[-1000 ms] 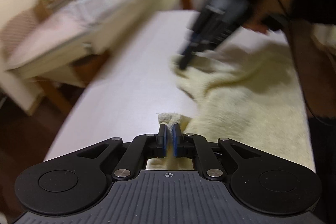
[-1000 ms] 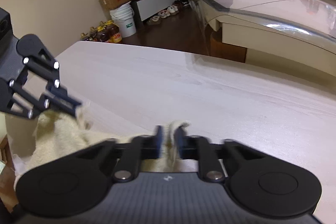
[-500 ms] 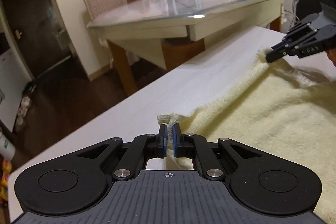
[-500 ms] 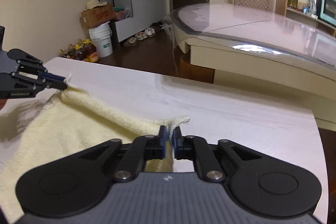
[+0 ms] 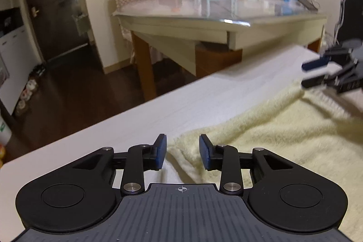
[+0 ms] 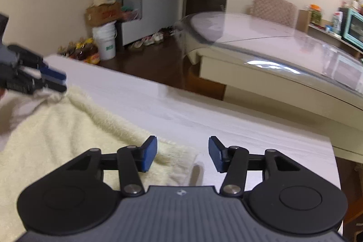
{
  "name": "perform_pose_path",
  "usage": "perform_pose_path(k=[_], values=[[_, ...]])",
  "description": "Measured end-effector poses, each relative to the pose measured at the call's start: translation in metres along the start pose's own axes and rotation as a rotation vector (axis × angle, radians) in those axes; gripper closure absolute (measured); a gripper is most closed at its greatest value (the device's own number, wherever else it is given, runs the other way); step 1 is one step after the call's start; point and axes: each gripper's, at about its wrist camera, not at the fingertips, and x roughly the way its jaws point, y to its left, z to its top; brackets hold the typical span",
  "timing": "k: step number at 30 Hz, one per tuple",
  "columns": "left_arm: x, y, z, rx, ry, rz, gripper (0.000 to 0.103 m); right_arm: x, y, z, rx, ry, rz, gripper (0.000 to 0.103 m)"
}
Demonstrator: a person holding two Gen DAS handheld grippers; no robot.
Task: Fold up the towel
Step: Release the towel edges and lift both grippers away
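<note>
Both grippers just released: left gripper [image 5: 182, 152] and right gripper [image 6: 182, 154] jaws now apart, towel [image 5: 272, 140] corners lying free on white table [image 5: 204, 101]; fold laid, next regrasp.

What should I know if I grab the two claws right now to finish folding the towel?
Left claw: open, jaws just opened, towel corner lies loose between them.
Right claw: open, jaws just opened, the other corner under it, not gripped.
The cream towel lies flat on the white table, its far edge along the table's edge.
Done: corners laid down and released.
Left: I can't tell how many folds are made; check, then regrip if another is needed.
</note>
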Motion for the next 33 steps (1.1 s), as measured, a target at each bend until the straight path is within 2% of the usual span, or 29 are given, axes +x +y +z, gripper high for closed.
perform_pose_path(k=[5,8,11,15,18,21,24,25,28,30,32,33], values=[[0.011,0.002,0.001,0.024,0.028,0.050,0.067,0.017,0.000,0.004,-0.040,0.031,-0.080,0.047],[0.021,0.004,-0.002,0.032,0.052,0.052,0.067,0.013,-0.005,0.005,0.009,0.010,-0.064,0.045],[0.020,0.006,-0.005,0.025,0.045,0.052,0.065,0.007,-0.007,0.004,0.012,-0.018,-0.081,0.044],[0.018,0.007,-0.004,0.018,0.022,0.044,0.061,0.013,-0.014,0.003,0.009,-0.003,-0.123,0.039],[0.024,0.000,-0.004,0.076,0.039,0.056,0.061,0.022,-0.018,0.000,0.001,0.034,-0.127,0.038],[0.027,-0.004,-0.001,0.111,0.038,0.086,0.057,0.024,-0.017,0.001,-0.024,0.035,-0.144,0.034],[0.031,-0.008,0.001,0.133,0.042,0.122,0.055,0.029,-0.017,0.003,-0.037,0.025,-0.173,0.026],[0.032,-0.010,0.002,0.140,0.044,0.132,0.054,0.029,-0.017,0.002,-0.037,0.024,-0.174,0.024],[0.031,-0.013,0.004,0.150,0.053,0.158,0.055,0.025,-0.023,0.004,0.012,0.015,-0.161,0.029],[0.022,-0.011,0.003,0.129,0.039,0.160,0.056,0.005,-0.020,0.005,0.037,-0.016,-0.121,0.029],[0.002,-0.009,0.001,0.110,0.014,0.141,0.052,-0.017,-0.014,0.003,0.039,-0.039,-0.081,0.027],[-0.007,-0.010,-0.002,0.110,0.006,0.120,0.046,-0.036,-0.008,-0.001,0.037,-0.048,-0.047,0.026]])
